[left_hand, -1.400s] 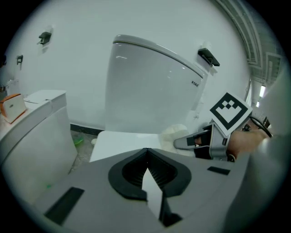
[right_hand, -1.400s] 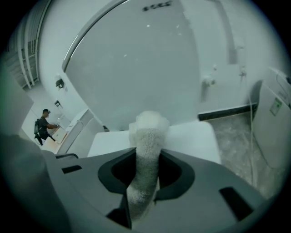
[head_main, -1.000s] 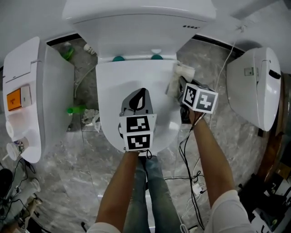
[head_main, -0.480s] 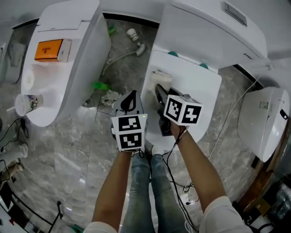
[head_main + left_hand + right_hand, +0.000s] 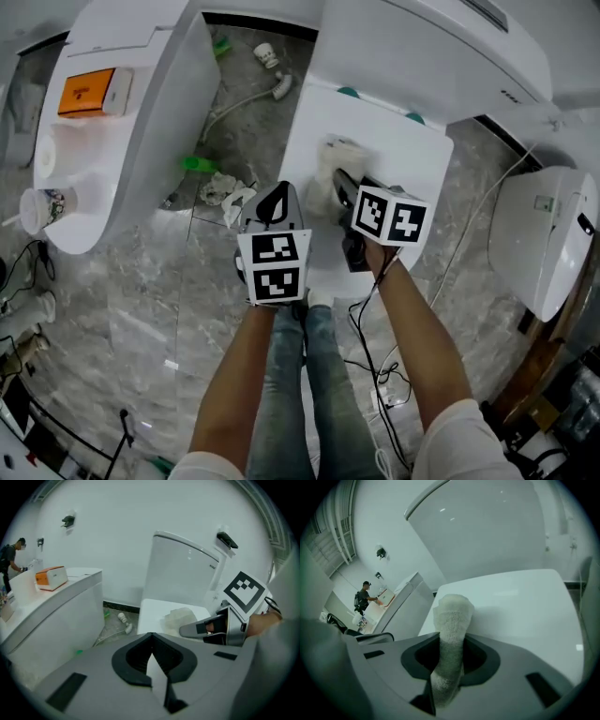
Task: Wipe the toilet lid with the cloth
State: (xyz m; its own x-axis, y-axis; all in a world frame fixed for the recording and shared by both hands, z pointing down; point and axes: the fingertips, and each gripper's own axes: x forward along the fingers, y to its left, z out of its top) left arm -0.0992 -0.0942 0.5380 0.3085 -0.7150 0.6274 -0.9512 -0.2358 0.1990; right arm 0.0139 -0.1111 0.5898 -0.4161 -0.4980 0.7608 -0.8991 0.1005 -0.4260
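Right tongs: clamp the cloth on the toilet lid — to wipe.
Left tongs: clenched empty, beside the lid.

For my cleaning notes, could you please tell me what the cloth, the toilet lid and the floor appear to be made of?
Cloth: looks like off-white terry or microfibre, matte, going by its fuzzy pile.
Toilet lid: probably smooth glossy white plastic; it shows soft reflections.
Floor: grey veined stone or stone-look tile, polished, with joint lines.
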